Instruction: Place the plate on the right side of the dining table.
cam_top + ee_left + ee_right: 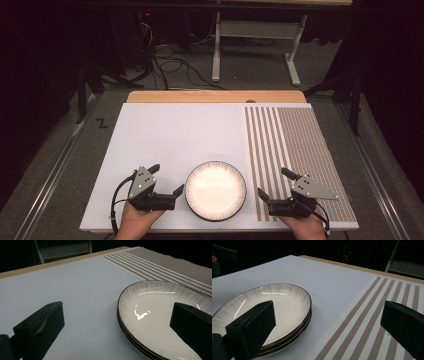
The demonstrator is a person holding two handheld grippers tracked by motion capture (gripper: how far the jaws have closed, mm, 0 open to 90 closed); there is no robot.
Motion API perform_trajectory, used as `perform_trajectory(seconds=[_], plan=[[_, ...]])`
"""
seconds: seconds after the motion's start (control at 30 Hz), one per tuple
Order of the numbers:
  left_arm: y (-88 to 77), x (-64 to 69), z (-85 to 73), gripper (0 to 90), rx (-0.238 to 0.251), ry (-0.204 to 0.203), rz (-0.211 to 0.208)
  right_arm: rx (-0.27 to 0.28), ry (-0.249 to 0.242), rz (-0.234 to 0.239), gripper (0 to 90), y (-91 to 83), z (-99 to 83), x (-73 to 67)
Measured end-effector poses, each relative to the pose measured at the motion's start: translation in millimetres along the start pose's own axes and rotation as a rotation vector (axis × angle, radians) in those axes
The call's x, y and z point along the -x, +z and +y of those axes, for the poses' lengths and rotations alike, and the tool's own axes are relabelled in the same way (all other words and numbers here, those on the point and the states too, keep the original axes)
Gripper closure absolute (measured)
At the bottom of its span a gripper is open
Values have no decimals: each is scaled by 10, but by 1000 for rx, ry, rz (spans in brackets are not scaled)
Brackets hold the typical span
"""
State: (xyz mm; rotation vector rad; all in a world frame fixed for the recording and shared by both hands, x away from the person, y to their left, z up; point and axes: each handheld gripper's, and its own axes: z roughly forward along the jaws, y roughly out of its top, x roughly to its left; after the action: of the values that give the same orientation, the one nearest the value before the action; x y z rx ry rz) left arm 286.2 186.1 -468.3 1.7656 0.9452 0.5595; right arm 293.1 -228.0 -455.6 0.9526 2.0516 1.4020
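A short stack of white plates with dark rims sits near the front edge of the white board. My left gripper rests just left of the stack, open, with nothing between its jaws. My right gripper stands to the right of the stack over the striped placemat, also open and empty. In the left gripper view the plates lie ahead to the right, behind the right jaw of my left gripper. In the right gripper view the plates lie at the left, beyond my right gripper.
The brown-and-white striped placemat covers the right part of the board. A wooden table edge runs along the back. Beyond it on the dark floor are cables and a white table frame.
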Motion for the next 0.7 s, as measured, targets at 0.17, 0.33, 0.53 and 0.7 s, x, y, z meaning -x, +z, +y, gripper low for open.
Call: perform_trajectory(seconds=[0.17,0.33,0.53,0.7], plan=[[0,8,1,3,-1,6,1,6,-7,2,1,-7,0,8],[-4,5,1,3,1,5,3,4,-8,0,1,-6,1,4],[-2,0,0,4,0,6,5,1,-5,-3,1,-5,-1,3],[-3,-2,0,3,-1,6,6,2,-9,-1,1,-2,-1,3]])
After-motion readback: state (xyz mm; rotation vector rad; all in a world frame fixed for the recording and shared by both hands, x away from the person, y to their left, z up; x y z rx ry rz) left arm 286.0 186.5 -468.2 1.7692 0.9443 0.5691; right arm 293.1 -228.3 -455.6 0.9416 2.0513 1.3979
